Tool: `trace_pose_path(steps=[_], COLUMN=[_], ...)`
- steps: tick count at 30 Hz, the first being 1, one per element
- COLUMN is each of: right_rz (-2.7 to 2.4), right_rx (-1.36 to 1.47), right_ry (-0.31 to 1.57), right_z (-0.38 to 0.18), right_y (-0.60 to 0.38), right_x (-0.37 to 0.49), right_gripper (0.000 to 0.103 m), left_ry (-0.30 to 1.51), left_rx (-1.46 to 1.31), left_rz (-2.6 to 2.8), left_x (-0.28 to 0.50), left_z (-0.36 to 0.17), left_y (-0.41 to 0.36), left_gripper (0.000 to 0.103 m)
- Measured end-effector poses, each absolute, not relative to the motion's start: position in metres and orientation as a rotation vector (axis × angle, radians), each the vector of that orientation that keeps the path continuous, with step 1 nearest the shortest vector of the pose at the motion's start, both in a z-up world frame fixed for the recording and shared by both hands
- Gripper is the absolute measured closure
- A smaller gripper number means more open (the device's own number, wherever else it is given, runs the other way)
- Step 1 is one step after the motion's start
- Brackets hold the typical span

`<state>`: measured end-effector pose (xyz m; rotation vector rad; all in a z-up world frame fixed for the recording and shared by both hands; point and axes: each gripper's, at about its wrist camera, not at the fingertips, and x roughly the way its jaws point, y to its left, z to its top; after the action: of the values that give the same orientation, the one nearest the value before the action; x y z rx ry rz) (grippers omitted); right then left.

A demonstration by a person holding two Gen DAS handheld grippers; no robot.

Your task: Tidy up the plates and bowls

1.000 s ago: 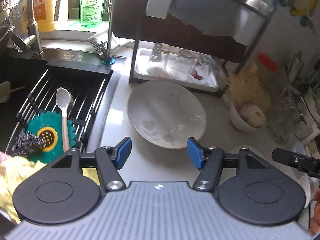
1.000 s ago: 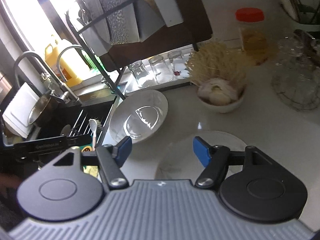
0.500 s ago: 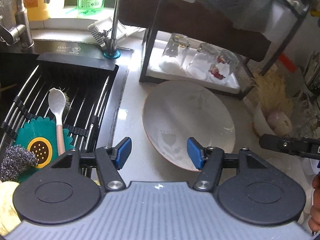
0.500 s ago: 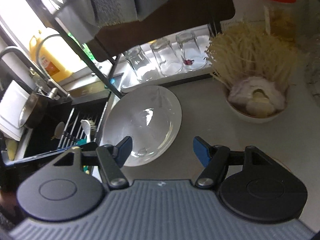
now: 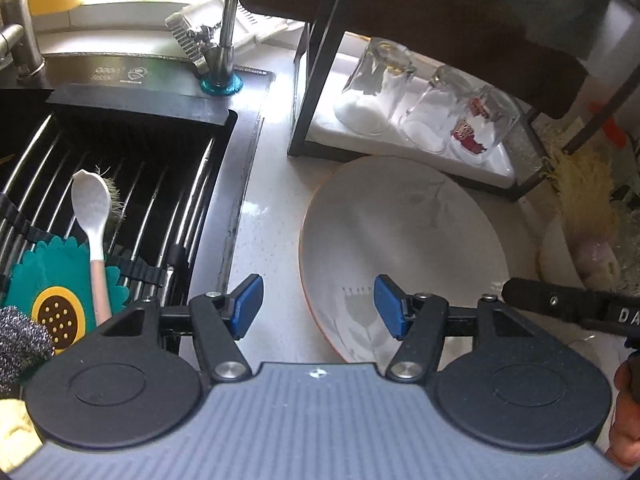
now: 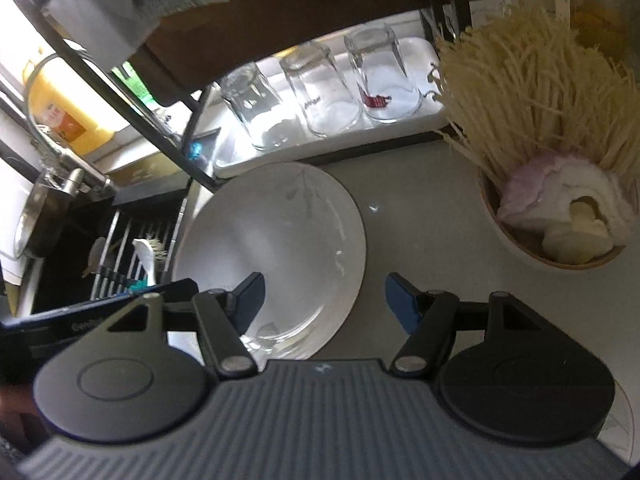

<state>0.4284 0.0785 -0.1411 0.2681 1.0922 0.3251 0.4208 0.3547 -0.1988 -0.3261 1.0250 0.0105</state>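
Below, both claws, left claw [image 5: 316, 306] and right claw [image 6: 324, 298], spread over white plate [image 5: 404, 240].

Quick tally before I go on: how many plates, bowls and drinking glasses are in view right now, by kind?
Plates: 1, the large white plate on the counter; a sliver of a second rim at the right wrist view's lower right is too cut off to count.
Bowls: 1, the bowl holding food.
Glasses: 3, upturned on the white tray: left, middle, right.
Total: 5
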Motion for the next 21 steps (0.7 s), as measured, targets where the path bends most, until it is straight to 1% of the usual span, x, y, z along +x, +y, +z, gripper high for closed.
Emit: trace_pose_path(steps=[5, 8, 9, 10, 13, 14, 17, 19, 21], right_rz=[0.333, 0.327, 0.327, 0.328, 0.331, 0.33, 0.308, 0.301, 0.307], right_rx=[0.182, 0.193, 0.199, 0.201, 0.199, 0.204, 0.214, 0.205, 0.185], right_ry=[1.102, 1.111, 1.113, 1.114, 1.107, 1.104, 1.105, 1.1, 1.094], right_z=[-0.146, -0.151, -0.153, -0.154, -0.157, -0.158, -0.161, -0.164, -0.165], right_y=[0.091, 0.093, 0.094, 0.094, 0.097, 0.098, 0.1, 0.1, 0.101], right_x=[0.434, 0.44, 0.442, 0.443, 0.448, 0.45, 0.454, 0.455, 0.456], right_gripper=[0.036, 0.036, 0.037, 0.041, 0.043, 0.046, 0.053, 0.059, 0.069], left_ry=[1.047, 1.044, 1.046, 1.045, 1.051, 1.053, 1.068, 1.075, 1.069], left_rx=[-0.367, -0.371, -0.378, -0.387, -0.408, -0.412, -0.401, -0.4, -0.388], left_rz=[0.004, -0.002, -0.007, -0.011, -0.026, -0.032, -0.046, -0.059, -0.066], left_x=[0.438, 0.446, 0.449, 0.452, 0.458, 0.46, 0.466, 0.469, 0.473], left_z=[-0.205, -0.208, -0.209, -0.21, -0.214, -0.215, -0.219, -0.222, -0.223], left_y=[0.362, 0.364, 0.365, 0.366, 0.368, 0.368, 0.368, 0.368, 0.366], left_gripper=[0.036, 0.036, 0.036, 0.037, 0.038, 0.039, 0.049, 0.056, 0.061])
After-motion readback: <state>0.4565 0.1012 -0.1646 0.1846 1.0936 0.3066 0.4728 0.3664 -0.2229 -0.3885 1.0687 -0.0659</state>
